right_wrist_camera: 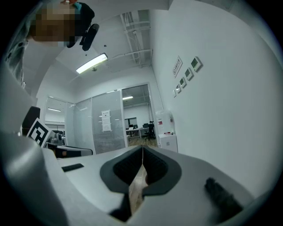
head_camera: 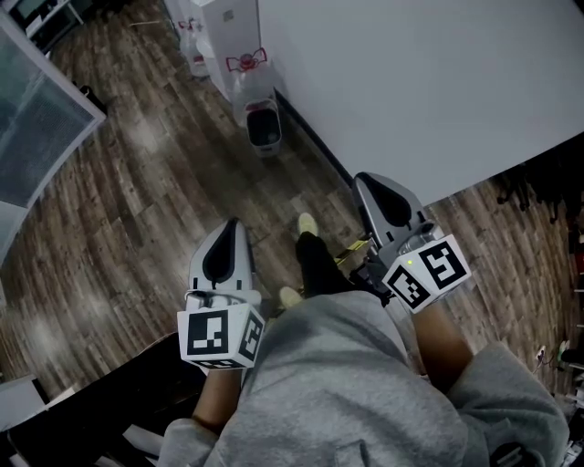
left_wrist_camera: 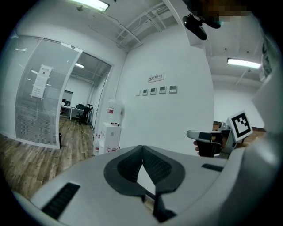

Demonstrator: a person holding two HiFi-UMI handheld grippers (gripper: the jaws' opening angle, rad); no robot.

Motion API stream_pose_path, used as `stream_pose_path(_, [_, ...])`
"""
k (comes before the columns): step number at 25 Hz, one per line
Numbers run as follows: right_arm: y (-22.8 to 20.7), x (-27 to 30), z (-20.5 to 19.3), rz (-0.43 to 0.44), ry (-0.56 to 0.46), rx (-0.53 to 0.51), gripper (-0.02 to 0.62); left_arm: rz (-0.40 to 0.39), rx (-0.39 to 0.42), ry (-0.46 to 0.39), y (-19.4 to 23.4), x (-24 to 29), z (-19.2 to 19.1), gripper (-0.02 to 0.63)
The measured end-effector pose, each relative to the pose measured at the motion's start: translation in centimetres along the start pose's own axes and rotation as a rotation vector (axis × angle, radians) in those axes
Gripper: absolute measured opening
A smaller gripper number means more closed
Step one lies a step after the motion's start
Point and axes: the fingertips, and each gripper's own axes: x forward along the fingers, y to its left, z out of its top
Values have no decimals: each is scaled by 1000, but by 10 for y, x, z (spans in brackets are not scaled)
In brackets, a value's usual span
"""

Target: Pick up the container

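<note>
Pair of hand-held grippers, jaws together on nothing; small grey bin [head_camera: 264, 128] untouched on the floor ahead.
Left gripper [left_wrist_camera: 142, 149]: dark ribbed pads meeting tip to tip, pale grey moulded shell, nothing between. Right gripper [right_wrist_camera: 142, 150]: likewise, tips meeting, empty. Bin: well apart from both, upright, mouth up, rounded-rectangular, just beside the foot of the white wall [head_camera: 411, 82]; interior dark, contents not discernible; long axis of the mouth roughly along the wall. Just beyond, clear plastic bag [head_camera: 248, 77] with red print, then white cabinet [head_camera: 228, 23]. Below, wood-plank floor [head_camera: 137, 201], grey-brown, matte.
</note>
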Motion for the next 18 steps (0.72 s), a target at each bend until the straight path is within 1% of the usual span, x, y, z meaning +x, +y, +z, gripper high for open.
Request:
stream_pose_path(9, [-22, 36, -2, 11, 2, 10, 25, 9, 0, 28, 14, 35, -1, 14])
stream_pose_path(18, [-69, 84, -6, 14, 28, 28, 25, 10, 10, 53, 28, 107, 9, 14])
